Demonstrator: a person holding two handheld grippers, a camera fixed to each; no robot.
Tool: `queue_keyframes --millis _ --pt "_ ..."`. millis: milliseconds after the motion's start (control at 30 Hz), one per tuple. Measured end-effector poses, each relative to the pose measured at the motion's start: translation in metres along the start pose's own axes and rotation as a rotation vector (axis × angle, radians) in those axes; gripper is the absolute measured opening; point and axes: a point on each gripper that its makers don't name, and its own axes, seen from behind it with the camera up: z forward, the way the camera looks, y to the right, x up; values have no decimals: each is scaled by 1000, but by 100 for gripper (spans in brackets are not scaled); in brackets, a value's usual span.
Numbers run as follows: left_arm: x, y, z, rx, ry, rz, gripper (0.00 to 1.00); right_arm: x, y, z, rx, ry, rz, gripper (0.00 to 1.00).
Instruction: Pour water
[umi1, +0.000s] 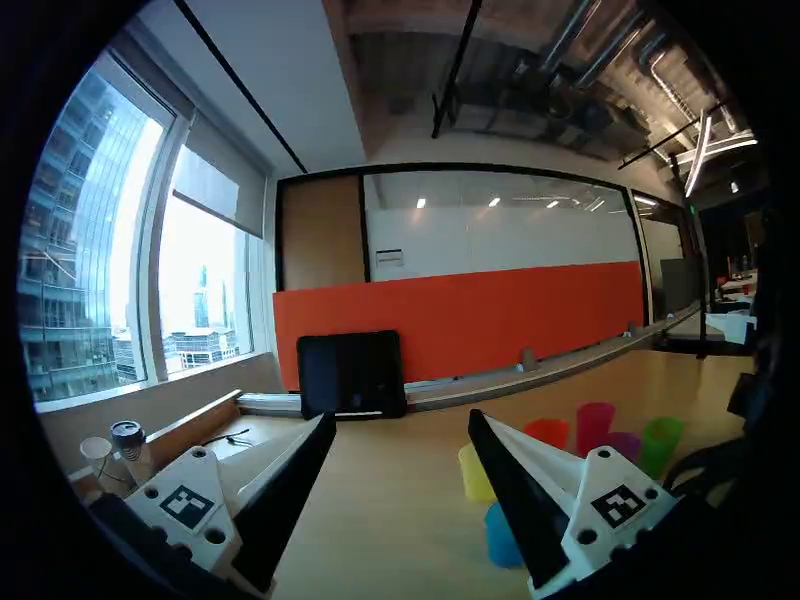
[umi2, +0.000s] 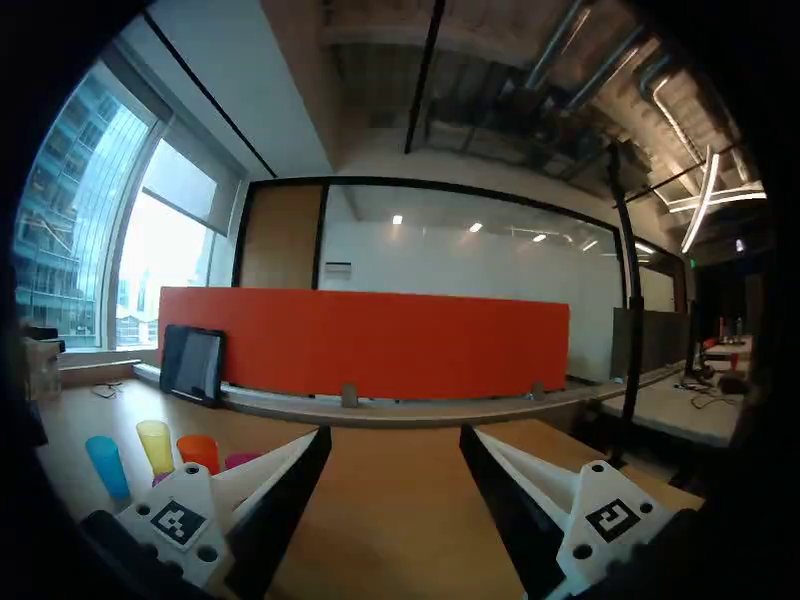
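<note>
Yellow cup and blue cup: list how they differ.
Colour: the yellow cup is yellow, and the blue cup is blue. Place: in the right gripper view the blue cup ends the row, while the yellow cup stands between it and the orange cup. Shared: both stand upright on the wooden table, apart from each other.

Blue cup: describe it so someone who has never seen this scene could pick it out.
On the long wooden table before the orange partition stands a cluster of coloured cups. The blue cup is at its edge beside the yellow cup, the only blue one.
</note>
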Motion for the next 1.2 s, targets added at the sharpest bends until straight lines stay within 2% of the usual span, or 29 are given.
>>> queue_keyframes --millis 600,800,1200 --pt "-20 2 1 37 12 -14 99 0 9 -9 -24 -14 25 99" --pt "-32 -1 -1 51 5 -14 99 2 9 -11 -26 -15 29 99" --pt "-55 5 -6 51 -7 -36 99 9 5 -14 -23 -14 49 99"
